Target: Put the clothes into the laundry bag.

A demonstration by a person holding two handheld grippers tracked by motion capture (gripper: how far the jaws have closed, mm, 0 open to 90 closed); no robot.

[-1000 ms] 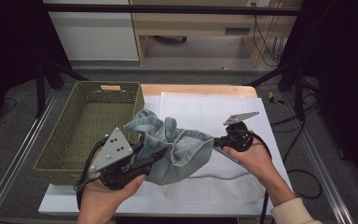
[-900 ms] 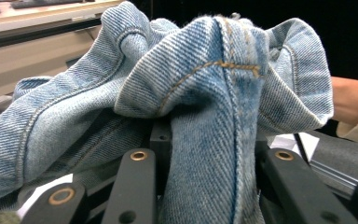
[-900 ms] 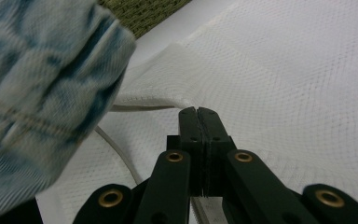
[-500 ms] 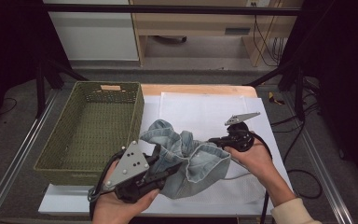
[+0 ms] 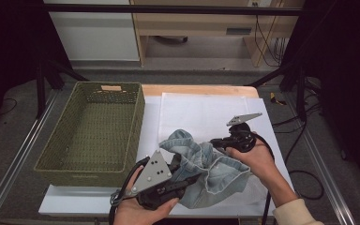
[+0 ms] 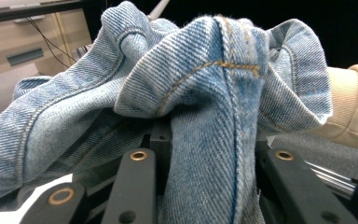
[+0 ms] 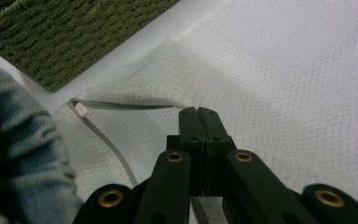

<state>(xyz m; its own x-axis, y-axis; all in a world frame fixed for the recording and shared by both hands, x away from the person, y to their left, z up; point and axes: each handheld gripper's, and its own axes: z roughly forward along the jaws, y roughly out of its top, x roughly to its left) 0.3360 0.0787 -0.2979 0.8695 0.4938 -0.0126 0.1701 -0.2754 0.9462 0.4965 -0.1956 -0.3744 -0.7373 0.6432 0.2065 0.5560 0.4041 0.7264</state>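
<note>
Here your counter [image 5: 98, 206] is a white top with a strip of bare wood along its far edge, and a white mesh laundry bag [image 5: 201, 112] lies flat across its middle and right. A green woven basket [image 5: 91, 164] sits on the left part, its bottom bare. The crumpled blue denim garment [image 5: 215, 173] rests on the near part of the bag, between your two hands. Your left tongs [image 5: 187, 180] pinch a thick seamed fold of the denim, which bunches up over the jaws in the left gripper view. Your right tongs [image 7: 199, 122] are pressed together on the bag's edge, beside its zipper pull [image 7: 80, 110]. Beyond the counter the floor is grey, with a pale wooden cabinet [image 5: 197, 21] and a white panel [image 5: 93, 33] at the back, black frame legs at both sides and cables [image 5: 262, 37] trailing at the right.
</note>
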